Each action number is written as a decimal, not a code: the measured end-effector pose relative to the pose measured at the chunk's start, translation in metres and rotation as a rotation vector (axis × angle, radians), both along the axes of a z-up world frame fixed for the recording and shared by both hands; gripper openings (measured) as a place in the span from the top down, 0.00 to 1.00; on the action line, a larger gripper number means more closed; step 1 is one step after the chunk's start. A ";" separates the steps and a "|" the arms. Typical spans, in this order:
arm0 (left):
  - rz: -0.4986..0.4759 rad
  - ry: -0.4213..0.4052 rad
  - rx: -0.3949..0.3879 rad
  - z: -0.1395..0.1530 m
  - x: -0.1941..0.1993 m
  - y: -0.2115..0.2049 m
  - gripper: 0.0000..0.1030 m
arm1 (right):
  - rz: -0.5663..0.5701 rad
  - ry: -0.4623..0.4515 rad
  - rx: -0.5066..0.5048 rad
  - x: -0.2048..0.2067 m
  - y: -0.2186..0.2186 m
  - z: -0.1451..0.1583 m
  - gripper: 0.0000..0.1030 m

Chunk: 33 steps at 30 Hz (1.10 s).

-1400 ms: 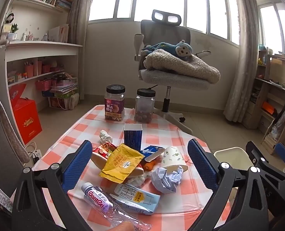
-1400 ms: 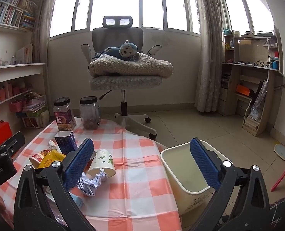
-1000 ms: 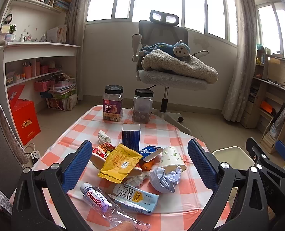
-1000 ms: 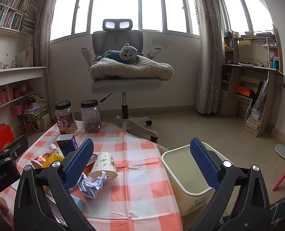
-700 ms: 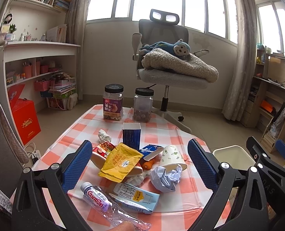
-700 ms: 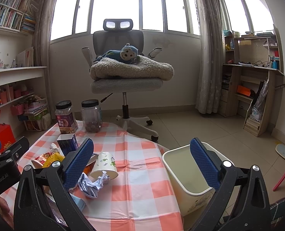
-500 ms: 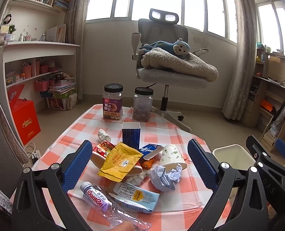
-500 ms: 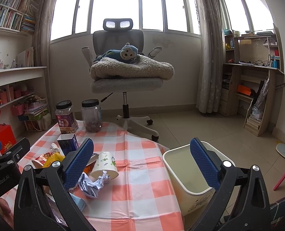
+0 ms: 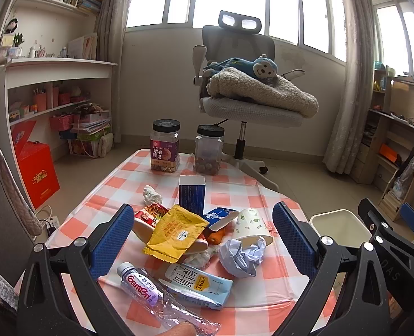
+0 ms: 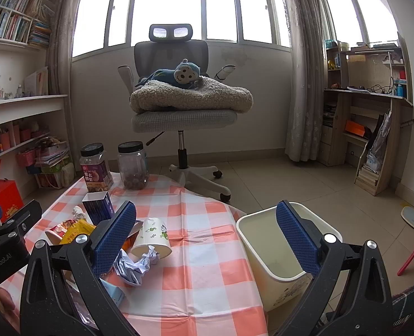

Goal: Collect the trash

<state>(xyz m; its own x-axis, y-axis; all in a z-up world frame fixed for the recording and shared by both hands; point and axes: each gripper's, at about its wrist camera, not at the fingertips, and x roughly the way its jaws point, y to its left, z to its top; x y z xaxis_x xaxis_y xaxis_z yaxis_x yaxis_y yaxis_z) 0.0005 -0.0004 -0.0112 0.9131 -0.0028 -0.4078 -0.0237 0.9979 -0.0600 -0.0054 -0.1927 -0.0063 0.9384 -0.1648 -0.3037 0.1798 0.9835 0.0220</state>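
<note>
In the left wrist view the left gripper (image 9: pixel 204 235) hangs above the near edge of the checkered table (image 9: pixel 232 193) with its blue pads spread wide and nothing between them. The trash lies heaped between and just ahead of them: a yellow snack bag (image 9: pixel 176 231) near the centre, a crumpled paper ball (image 9: pixel 242 254) at its four o'clock touching the mouth of a tipped paper cup (image 9: pixel 250 224), a flattened milk carton (image 9: pixel 198 281) at six o'clock, and a crushed plastic bottle (image 9: pixel 151 291) at seven o'clock by the table's near edge. A blue box (image 9: pixel 191 194) stands upright at twelve o'clock from the bag, with two jars (image 9: pixel 165 149) farther back. The trash bin (image 9: pixel 338 228) stands on the floor off the table's edge at three o'clock, partly behind the right gripper (image 9: pixel 388 232). In the right wrist view the right gripper (image 10: pixel 205 238) is likewise spread wide and empty, its left pad over the pile at nine o'clock and its right pad over the open bin (image 10: pixel 279 247) at three o'clock; the cup (image 10: pixel 152 236) and paper ball (image 10: pixel 134 264) lie just inside the left pad.
</note>
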 end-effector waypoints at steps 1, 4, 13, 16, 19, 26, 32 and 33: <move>0.001 0.002 0.002 -0.001 0.000 0.000 0.06 | 0.000 0.000 0.002 0.000 0.000 0.000 0.07; 0.001 0.033 0.041 -0.001 0.002 -0.001 0.06 | 0.000 -0.001 0.010 0.000 0.000 0.000 0.07; 0.001 0.035 0.033 0.000 0.002 0.001 0.06 | 0.001 0.006 0.020 -0.001 -0.001 -0.002 0.07; 0.003 0.030 0.018 -0.001 0.002 0.002 0.06 | 0.002 0.010 -0.002 -0.001 0.001 -0.002 0.07; 0.003 0.027 0.014 -0.001 0.001 0.003 0.07 | 0.001 0.014 -0.011 0.000 0.001 -0.002 0.07; 0.034 0.094 -0.009 -0.004 0.009 0.010 0.06 | 0.006 0.076 0.022 0.008 -0.002 -0.009 0.07; 0.107 0.236 -0.047 -0.025 0.029 0.033 0.07 | 0.016 0.374 0.012 0.044 0.002 -0.035 0.07; 0.114 0.261 -0.060 -0.028 0.031 0.036 0.07 | 0.016 0.406 0.011 0.049 0.003 -0.039 0.07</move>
